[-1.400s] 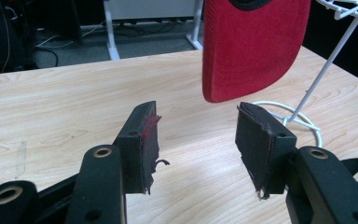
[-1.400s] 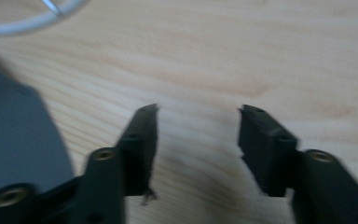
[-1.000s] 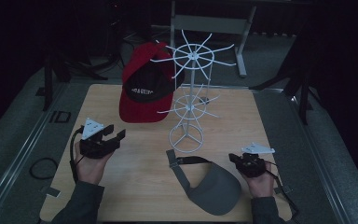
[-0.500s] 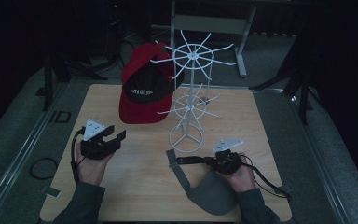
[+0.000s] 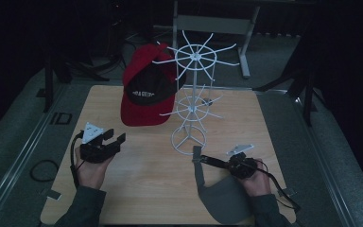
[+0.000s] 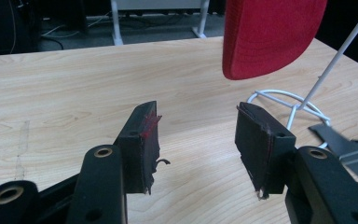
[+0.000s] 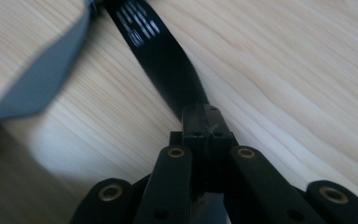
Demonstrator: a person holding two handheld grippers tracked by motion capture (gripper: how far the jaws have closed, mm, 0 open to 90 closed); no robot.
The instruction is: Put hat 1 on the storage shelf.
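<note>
At the lower right of the high view, I am pinching the black strap [image 7: 168, 70] of the grey cap [image 5: 224, 201] in my right tongs [image 5: 207, 160], the cap lying on the tabletop [image 5: 151, 175] near the white rack [image 5: 192, 101]. At lower left, my left tongs [image 5: 115, 140] are standing half open, holding nothing.

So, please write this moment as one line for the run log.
left hand-held gripper: open, empty | right hand-held gripper: shut on grey cap's strap | red cap: on white rack
</note>
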